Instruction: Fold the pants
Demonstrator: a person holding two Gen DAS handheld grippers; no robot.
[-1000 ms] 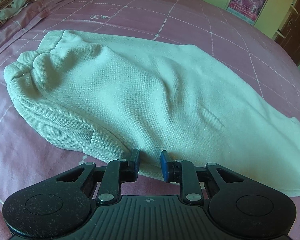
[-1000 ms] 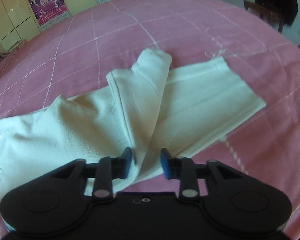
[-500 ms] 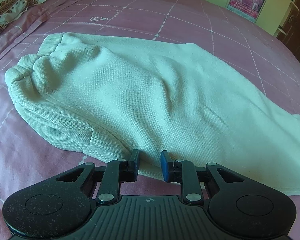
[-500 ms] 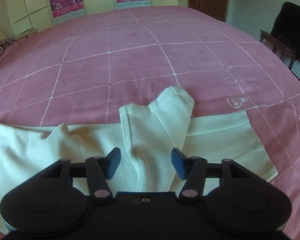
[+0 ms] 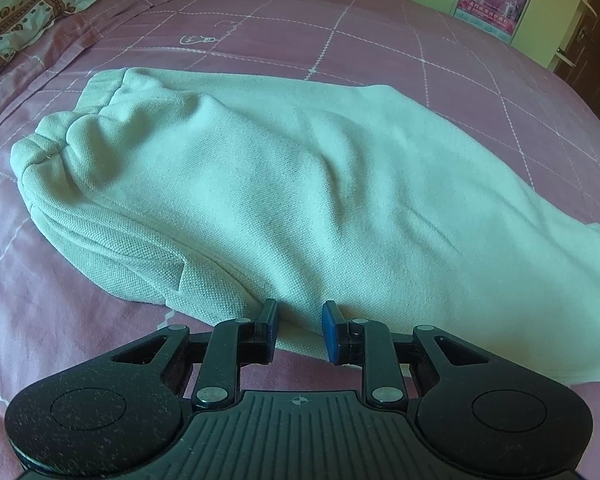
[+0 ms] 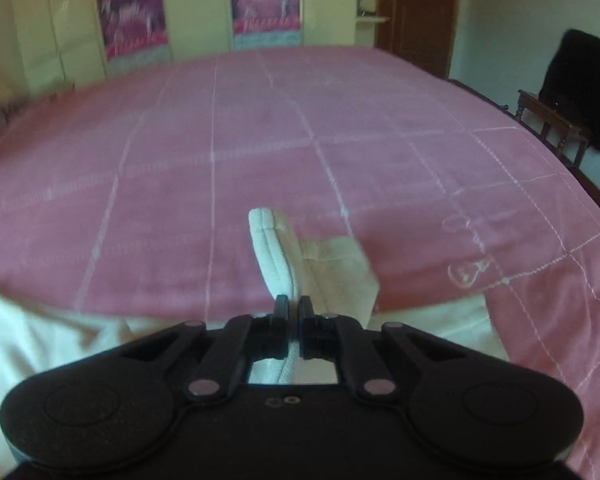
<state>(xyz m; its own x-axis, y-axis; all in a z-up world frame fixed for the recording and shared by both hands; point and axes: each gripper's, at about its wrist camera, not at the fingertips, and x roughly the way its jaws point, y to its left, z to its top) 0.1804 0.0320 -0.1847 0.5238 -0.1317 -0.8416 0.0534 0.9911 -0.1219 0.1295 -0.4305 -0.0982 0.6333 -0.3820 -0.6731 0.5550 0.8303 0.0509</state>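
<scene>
The left gripper point(image 5: 300, 326) has its fingers point(image 5: 331, 332) narrowly parted over the near edge of the pants point(image 5: 260, 184), which spread ahead on the bed point(image 5: 380, 52). The right gripper point(image 6: 293, 308) pinches a pants hem point(image 6: 270, 248) rising just ahead of its fingers.

The right gripper point(image 6: 294, 307), a black two-finger tool, has gone from jaws spread wide half a second ago to pinched tight on the stitched cuff of the pale cream knit pants point(image 6: 278, 256). That leg end, lying flat across the other leg a second ago, now stands up off the pink quilted bedspread point(image 6: 260, 140) between the fingers (the view is motion-blurred, so it's on the move). The right camera has tilted up too, showing more of the far wall. On the left wrist view, the pants point(image 5: 284, 184) have shifted slightly in frame.
</scene>
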